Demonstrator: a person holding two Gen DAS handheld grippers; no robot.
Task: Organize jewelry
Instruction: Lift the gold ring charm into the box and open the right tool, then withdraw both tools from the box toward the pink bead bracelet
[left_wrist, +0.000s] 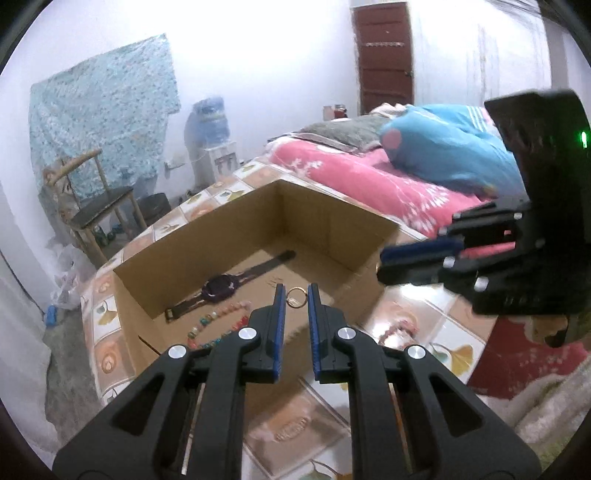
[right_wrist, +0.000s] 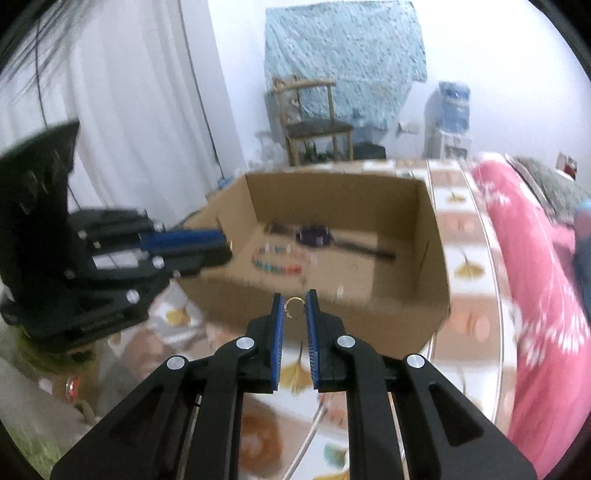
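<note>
Each wrist view shows a gold ring pinched between its own claw tips: the left claw (left_wrist: 294, 291) clamps one ring (left_wrist: 296, 297) over the cardboard box (left_wrist: 332, 221), the right claw (right_wrist: 295, 297) another ring (right_wrist: 294, 307) before the box's near wall. Only the left view sharply shows the beaded bracelet (left_wrist: 216, 321) and, beyond it, the watch (left_wrist: 221, 286) on the box floor.

bead bracelet (left_wrist: 218, 325) partly hidden behind left tongs (left_wrist: 295, 295), watch (right_wrist: 314, 234) motion-blurred, tablecloth (right_wrist: 458, 236) smeared
</note>
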